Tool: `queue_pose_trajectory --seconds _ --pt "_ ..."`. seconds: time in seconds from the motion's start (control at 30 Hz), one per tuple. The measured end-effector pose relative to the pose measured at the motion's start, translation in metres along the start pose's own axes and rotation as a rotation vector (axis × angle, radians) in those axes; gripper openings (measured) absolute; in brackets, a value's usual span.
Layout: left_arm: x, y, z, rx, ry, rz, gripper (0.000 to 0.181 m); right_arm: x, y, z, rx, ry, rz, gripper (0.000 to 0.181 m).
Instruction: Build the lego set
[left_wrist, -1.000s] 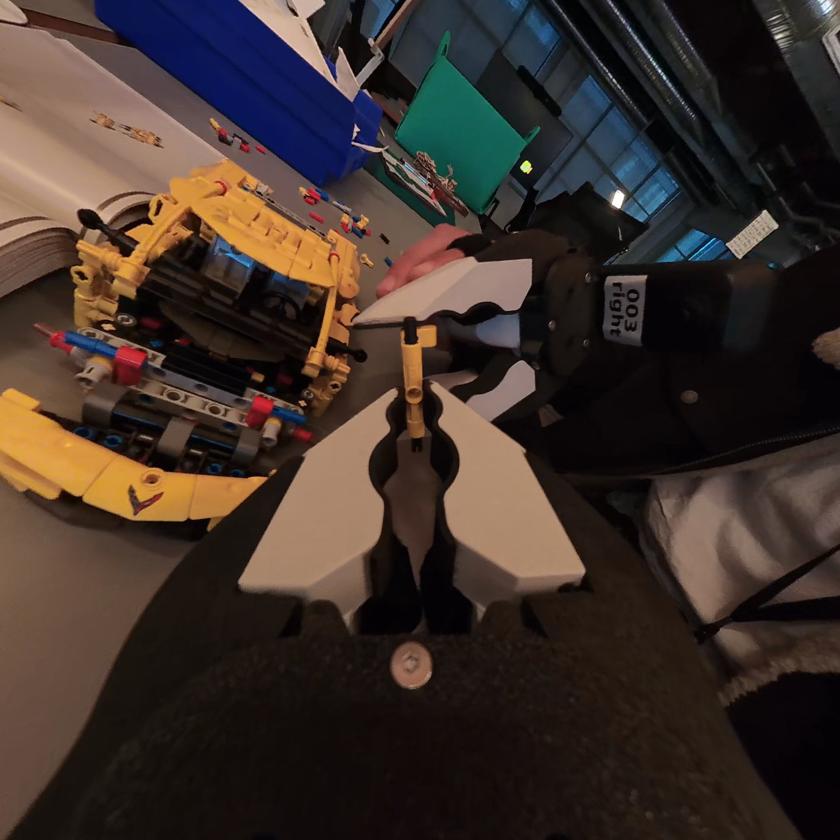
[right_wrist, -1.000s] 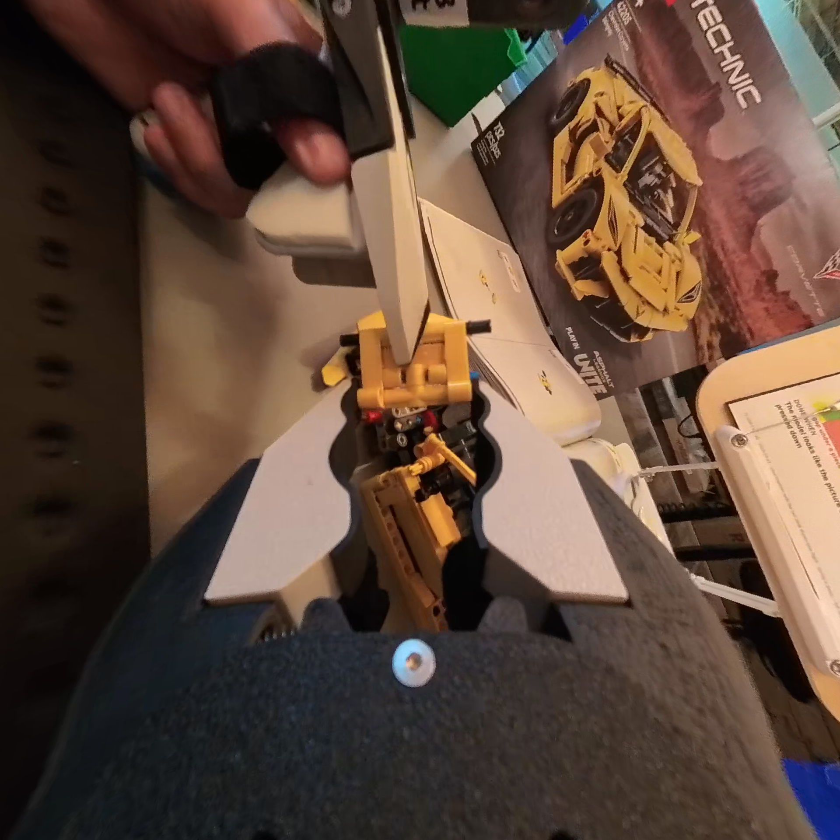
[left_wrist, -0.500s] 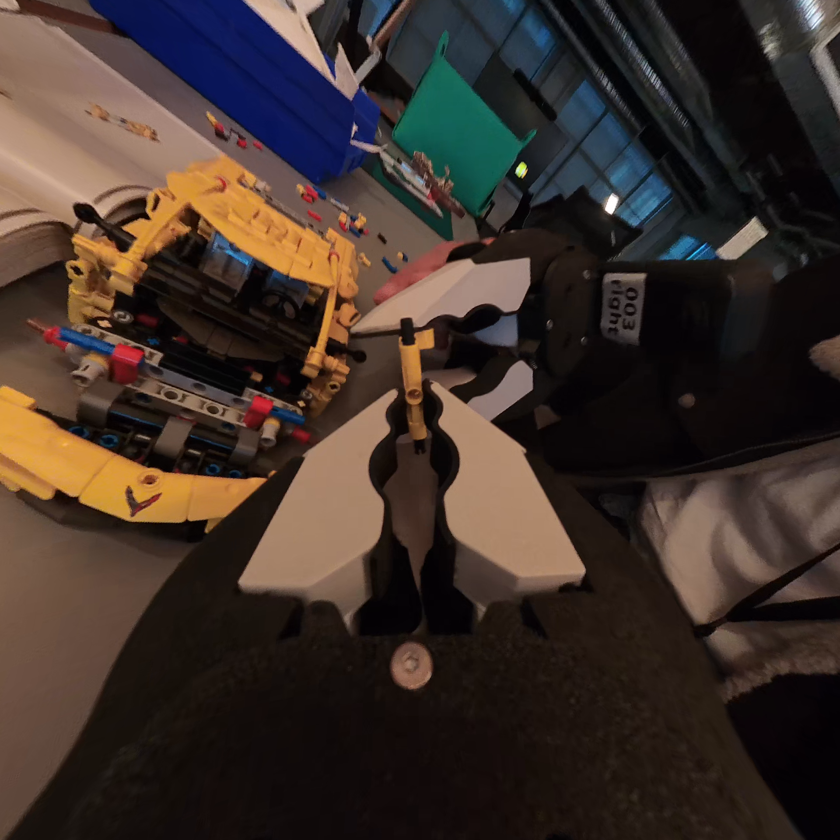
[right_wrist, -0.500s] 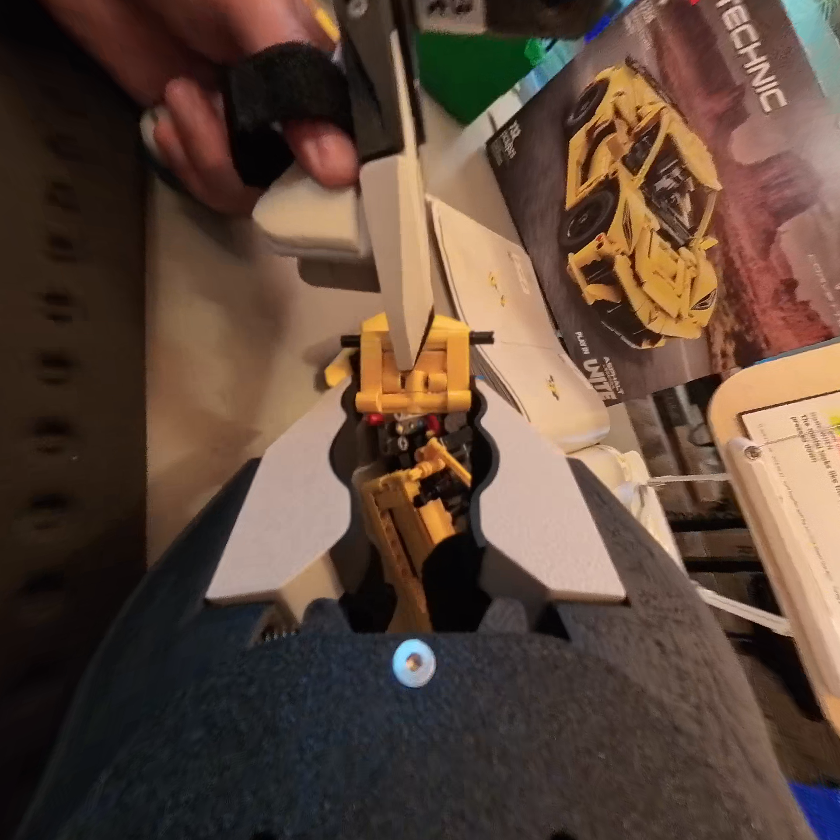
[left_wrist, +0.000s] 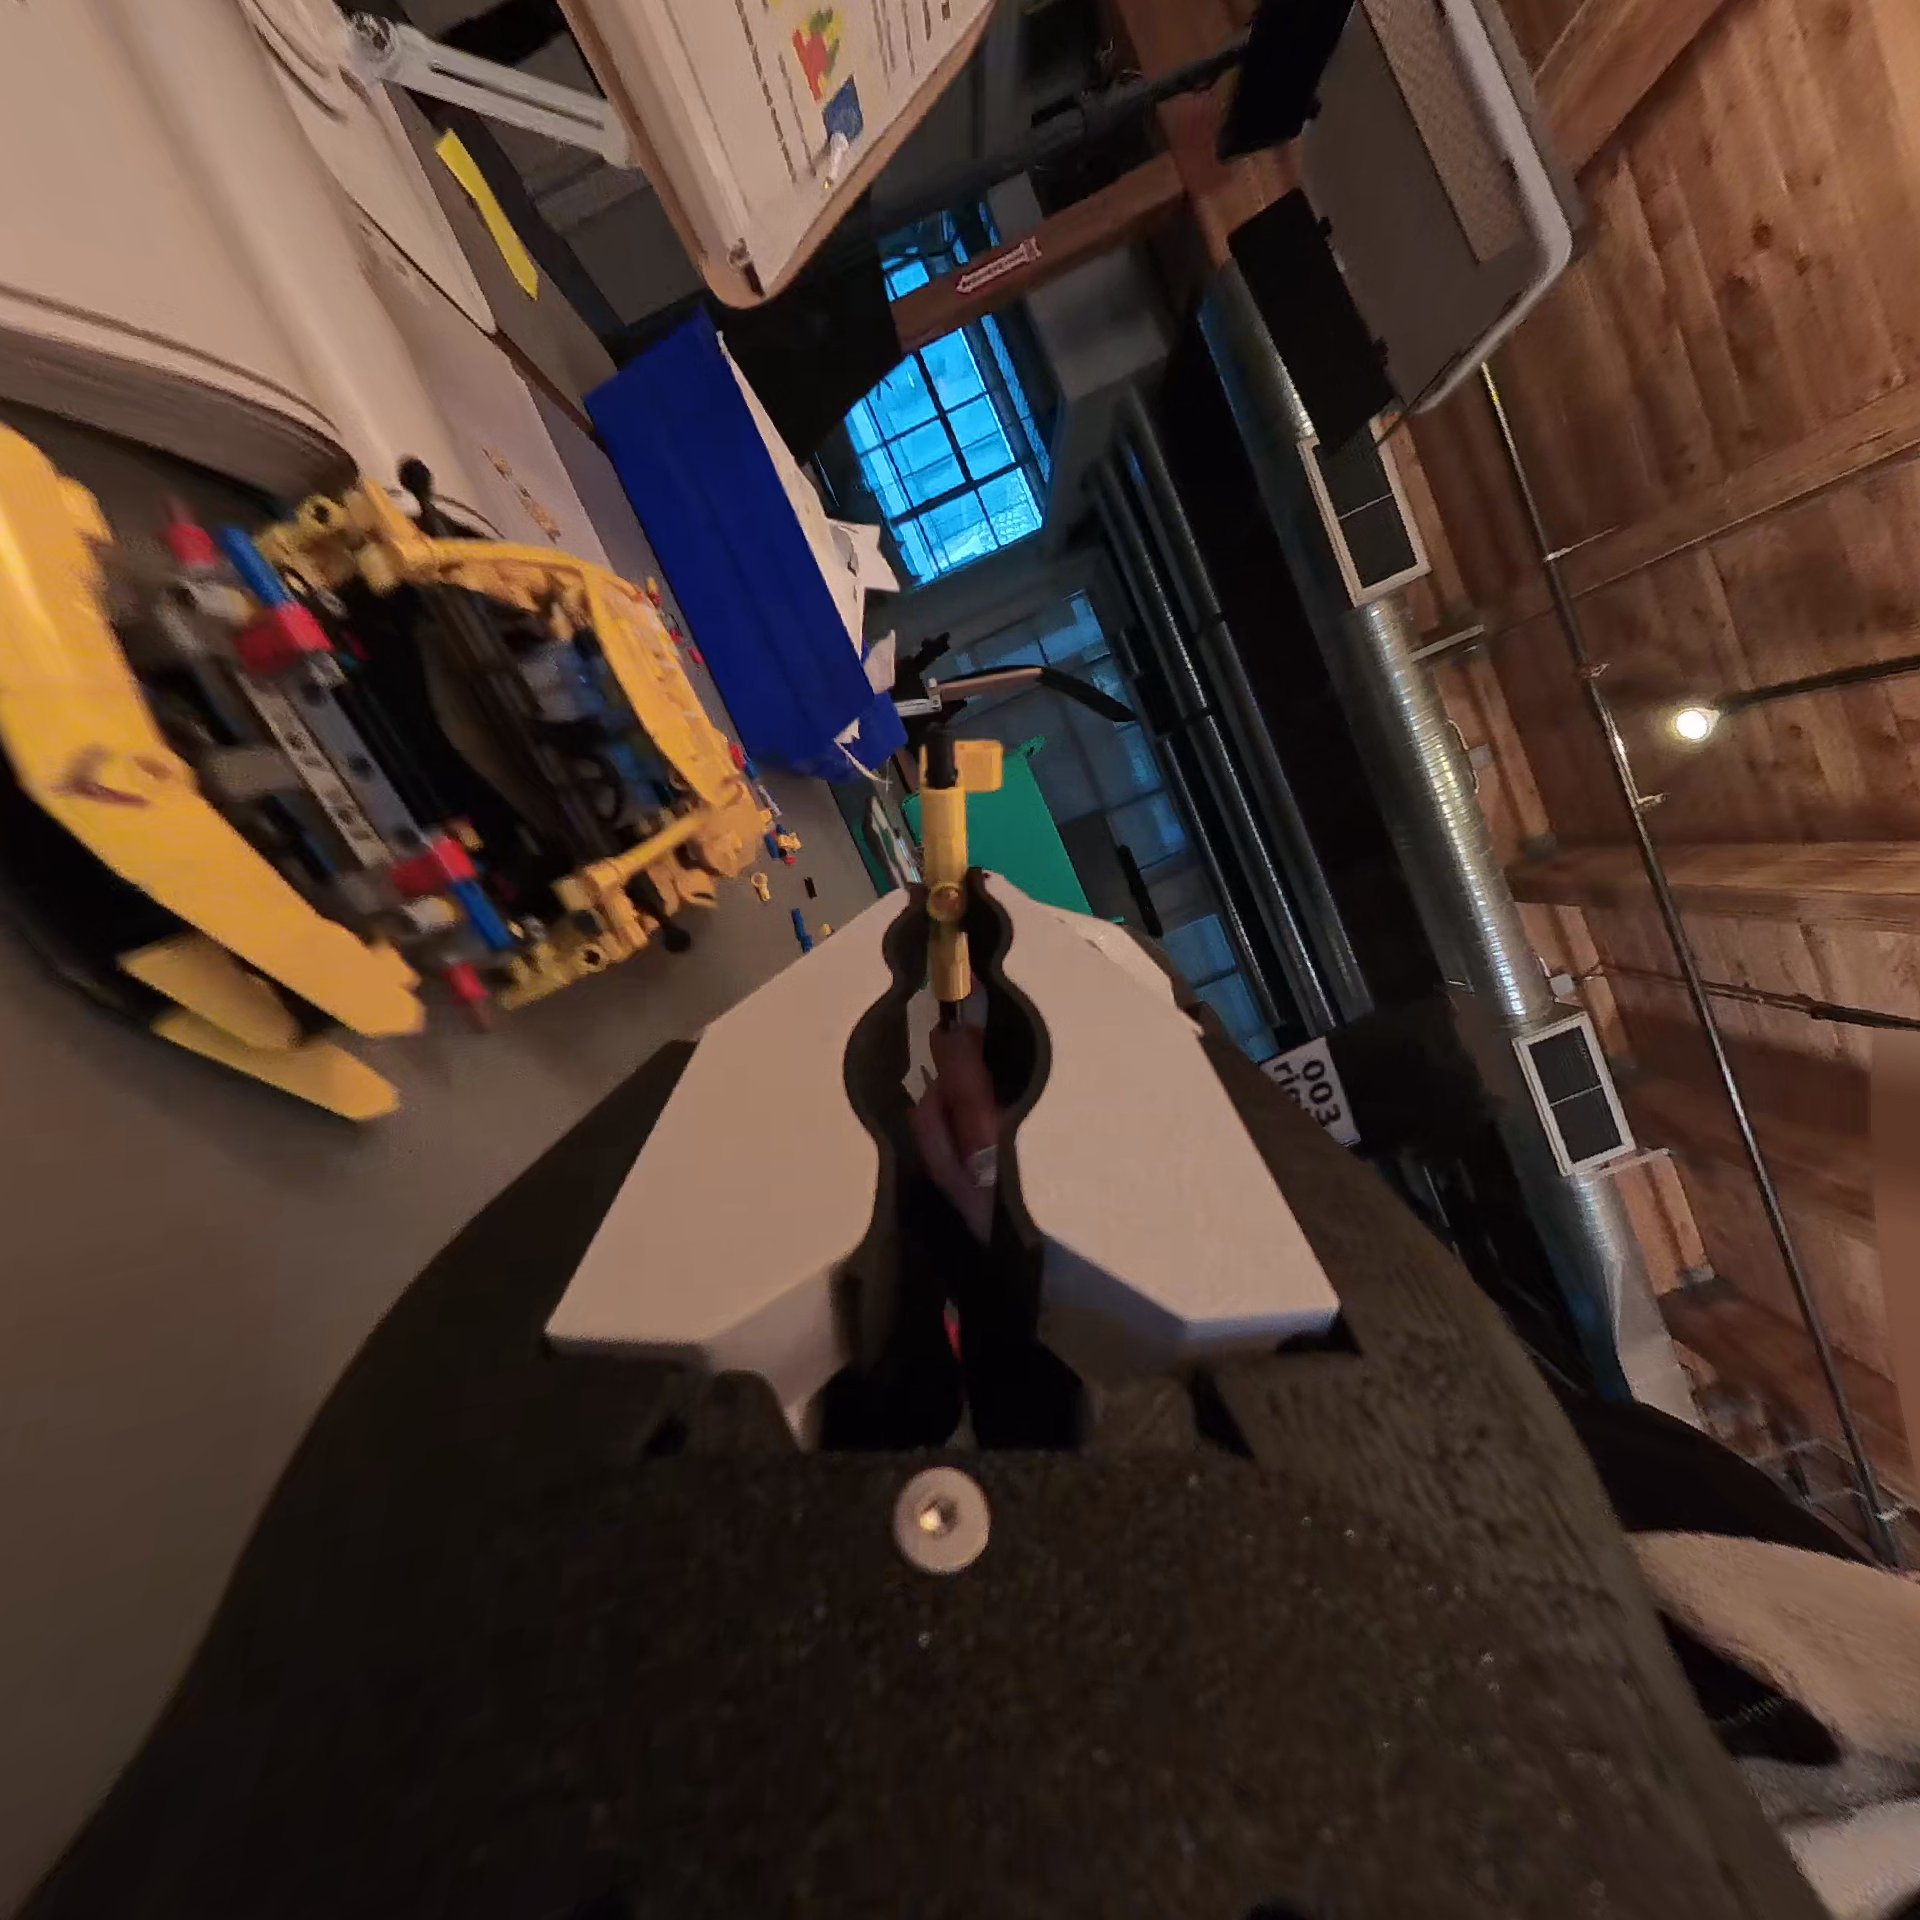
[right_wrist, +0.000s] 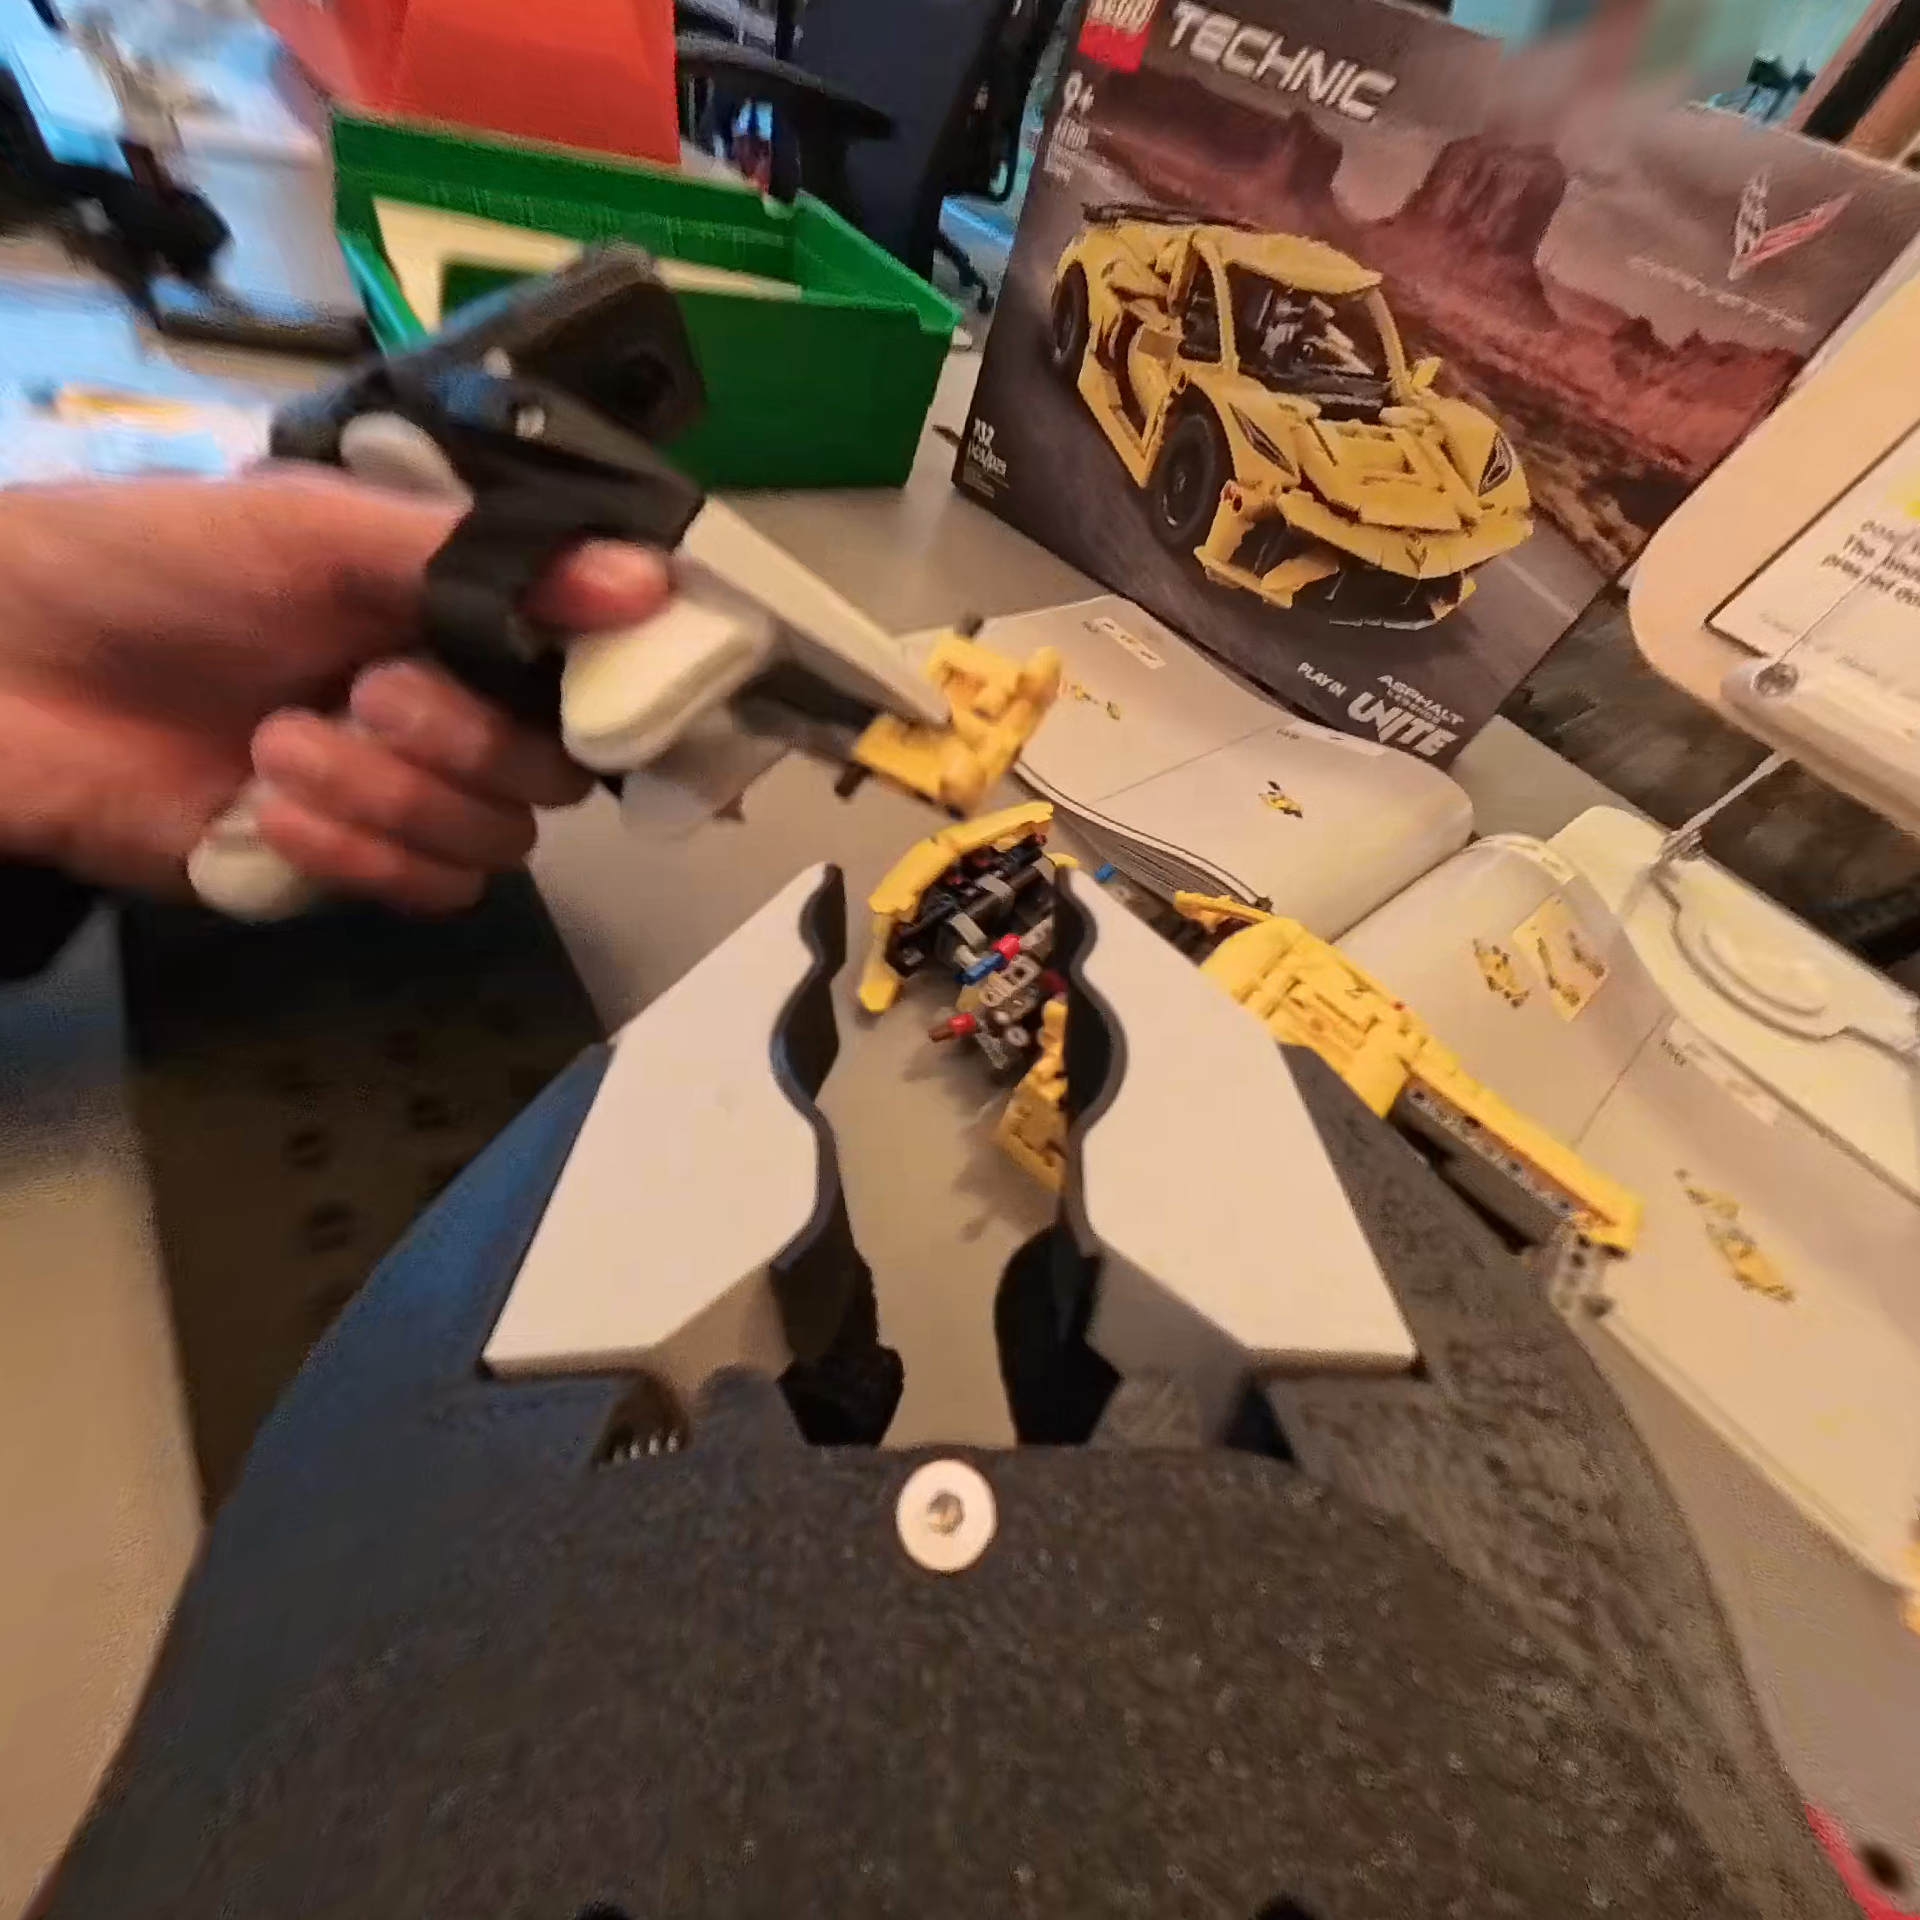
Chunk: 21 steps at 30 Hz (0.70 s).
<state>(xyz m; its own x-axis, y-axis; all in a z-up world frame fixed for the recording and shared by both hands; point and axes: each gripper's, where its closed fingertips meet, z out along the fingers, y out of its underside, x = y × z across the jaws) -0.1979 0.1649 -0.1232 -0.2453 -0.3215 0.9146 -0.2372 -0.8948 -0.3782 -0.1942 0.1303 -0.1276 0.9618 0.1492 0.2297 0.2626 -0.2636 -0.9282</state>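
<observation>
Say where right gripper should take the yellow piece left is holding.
Probably its free end: the yellow piece sticks out past the left gripper, which clamps the other end. Bring the open right gripper up from below, across the frame.

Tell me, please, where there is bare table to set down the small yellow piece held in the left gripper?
The grey table is bare between the right gripper's fingers, just before the partly built car. In the left wrist view, bare table lies below the car's yellow bumper. It is crowded right of the car, with open instruction booklets, and by the loose pieces.
</observation>
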Motion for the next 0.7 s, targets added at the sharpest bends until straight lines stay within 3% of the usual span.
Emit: queue_pose_trajectory --seconds 0.17,0.33,0.4,0.53,0.7 --pt "0.019 0.032 0.016 0.043 0.049 0.029 0.006 0.000 -0.005 -0.015 0.084 0.001 0.259 0.024" --pt "0.015 0.057 0.033 0.000 0.048 0.021 0.006 0.015 0.010 -0.027 0.080 0.066 0.271 0.007" --pt "0.016 0.060 0.041 -0.053 0.030 0.114 0.008 0.019 0.014 -0.032 0.059 0.098 0.236 0.005" --pt "0.016 0.036 0.038 -0.066 -0.031 0.447 0.022 0.058 0.044 -0.044 -0.051 0.191 0.242 0.005" --pt "0.001 -0.016 0.004 -0.022 -0.222 0.879 0.023 0.074 0.100 -0.061 -0.278 0.107 0.364 0.006"
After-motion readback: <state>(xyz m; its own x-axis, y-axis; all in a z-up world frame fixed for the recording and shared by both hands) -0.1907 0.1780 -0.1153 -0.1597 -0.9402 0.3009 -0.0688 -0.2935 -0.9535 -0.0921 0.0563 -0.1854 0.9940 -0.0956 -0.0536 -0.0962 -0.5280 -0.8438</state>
